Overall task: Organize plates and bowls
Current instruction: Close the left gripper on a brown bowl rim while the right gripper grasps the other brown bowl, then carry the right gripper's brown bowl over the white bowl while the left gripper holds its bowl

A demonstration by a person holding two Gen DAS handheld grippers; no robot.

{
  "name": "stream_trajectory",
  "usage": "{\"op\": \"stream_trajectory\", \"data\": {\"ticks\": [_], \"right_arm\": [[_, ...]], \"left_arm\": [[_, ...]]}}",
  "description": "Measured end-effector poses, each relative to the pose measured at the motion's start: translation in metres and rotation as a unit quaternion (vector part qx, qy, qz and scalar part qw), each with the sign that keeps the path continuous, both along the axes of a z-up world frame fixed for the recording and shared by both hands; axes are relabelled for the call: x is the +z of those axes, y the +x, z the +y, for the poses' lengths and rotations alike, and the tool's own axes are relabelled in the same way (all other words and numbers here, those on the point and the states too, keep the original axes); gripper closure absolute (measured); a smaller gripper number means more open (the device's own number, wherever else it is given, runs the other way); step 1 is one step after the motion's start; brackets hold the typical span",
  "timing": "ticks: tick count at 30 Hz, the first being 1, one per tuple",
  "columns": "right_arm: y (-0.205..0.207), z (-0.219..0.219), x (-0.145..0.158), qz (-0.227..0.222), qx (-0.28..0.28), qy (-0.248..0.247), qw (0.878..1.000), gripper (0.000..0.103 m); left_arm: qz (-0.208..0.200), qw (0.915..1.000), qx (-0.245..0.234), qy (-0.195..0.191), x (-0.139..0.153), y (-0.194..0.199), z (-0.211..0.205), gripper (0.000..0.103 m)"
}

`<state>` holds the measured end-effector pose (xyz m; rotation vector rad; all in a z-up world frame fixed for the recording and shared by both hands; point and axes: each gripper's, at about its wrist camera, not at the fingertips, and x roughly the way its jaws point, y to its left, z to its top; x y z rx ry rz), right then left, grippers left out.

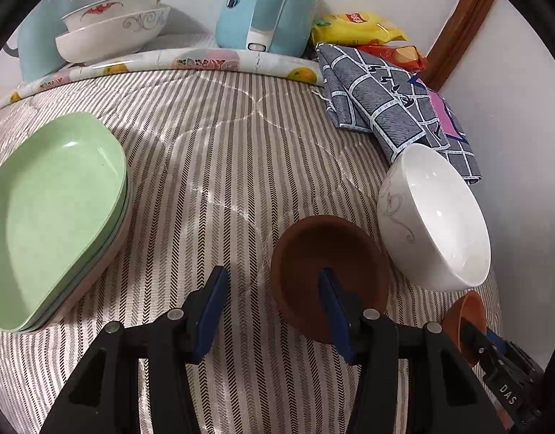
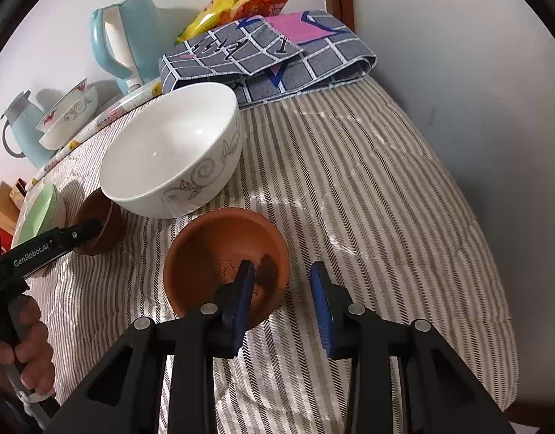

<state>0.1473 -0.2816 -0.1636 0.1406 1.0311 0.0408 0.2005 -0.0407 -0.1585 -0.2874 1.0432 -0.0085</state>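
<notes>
My left gripper (image 1: 273,282) is open; its right finger sits inside a dark brown bowl (image 1: 313,253), its left finger outside the rim. My right gripper (image 2: 282,275) is open; its left finger sits inside an orange-brown bowl (image 2: 219,249), its right finger outside the rim. Both bowls rest on the striped cloth. A large white bowl (image 1: 443,217) with a grey scroll pattern stands between them, also in the right wrist view (image 2: 169,152). Stacked green plates (image 1: 56,209) lie at the left. Two stacked white bowls (image 1: 114,25) stand at the back left.
A light blue kettle (image 1: 270,3) stands at the back, a blue jug (image 2: 20,130) beside the stacked bowls. A folded grey checked cloth (image 1: 389,105) and snack bags (image 1: 357,29) lie at the back right by the wall. The striped cloth (image 2: 367,199) covers the table.
</notes>
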Motion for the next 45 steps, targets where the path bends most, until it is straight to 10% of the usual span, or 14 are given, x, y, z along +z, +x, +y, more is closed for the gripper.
{"op": "stream_trajectory", "data": {"ticks": [12, 16, 25, 45], "right_arm": [[-0.004, -0.001, -0.004, -0.024, -0.015, 0.001, 1.000, 0.070], [-0.003, 0.003, -0.002, -0.018, -0.006, -0.012, 1.000, 0.075], [-0.006, 0.012, 0.004, -0.020, 0.001, -0.032, 0.999, 0.092], [-0.028, 0.020, 0.048, -0.072, -0.013, -0.034, 0.997, 0.095]], "left_arm": [[-0.020, 0.9996, -0.013, 0.015, -0.002, -0.001, -0.002, 0.055], [-0.013, 0.9997, -0.021, -0.002, -0.001, 0.001, 0.000, 0.078], [-0.015, 0.9992, -0.028, -0.025, 0.002, -0.003, -0.001, 0.094], [-0.042, 0.9987, -0.021, -0.020, 0.043, -0.037, 0.017, 0.095]]}}
